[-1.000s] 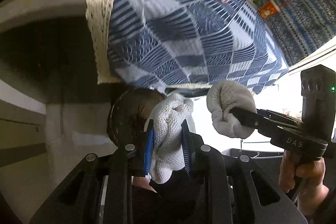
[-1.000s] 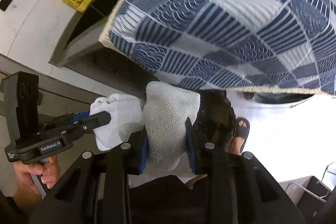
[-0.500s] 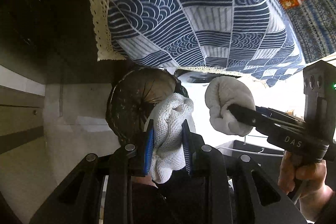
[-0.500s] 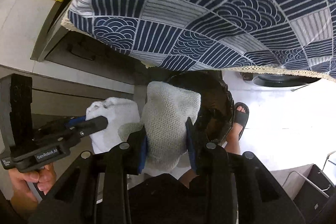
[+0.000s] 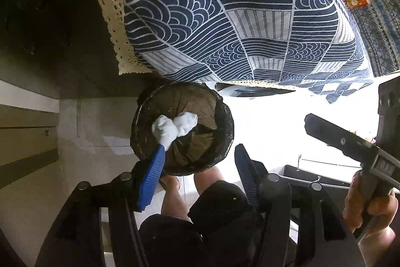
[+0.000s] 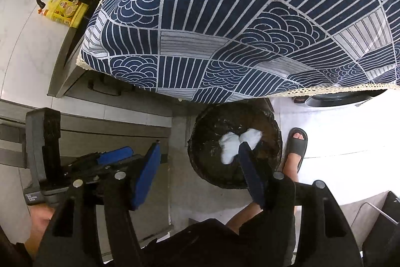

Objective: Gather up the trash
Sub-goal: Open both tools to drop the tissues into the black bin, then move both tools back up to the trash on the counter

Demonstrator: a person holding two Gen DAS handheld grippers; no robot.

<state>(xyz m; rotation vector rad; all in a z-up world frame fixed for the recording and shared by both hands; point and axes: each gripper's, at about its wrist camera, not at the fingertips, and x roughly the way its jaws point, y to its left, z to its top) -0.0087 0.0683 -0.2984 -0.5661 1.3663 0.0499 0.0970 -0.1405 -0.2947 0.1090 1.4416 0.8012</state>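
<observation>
- The tablecloth (image 5: 225, 24), navy and white with wave and stripe patches and a lace hem, hangs over the table edge and fills the upper part of both views; it looks closer than a second ago.
- The bin (image 5: 182, 129), round and lined with a dark bag, stands on the pale floor just under the cloth's hem; more of its inside shows than before.
- The left gripper (image 5: 200, 157) has just been opening: its blue pads stand spread with nothing between them. A second ago they pinched a white wad.
- The right gripper (image 6: 200, 154) has just been opening too and is spread and empty. Before, it pinched a grey-white wad.
- The two wads (image 6: 238, 144) now lie side by side inside the bin, touching each other.
- A foot in a grey slipper (image 6: 295, 147) stands just beside the bin.
- A yellow package (image 6: 65, 11) lies on the floor far left; its print is too small to read.
- On the right gripper's body, seen from the left wrist, the letters "DAS" are faint.
</observation>
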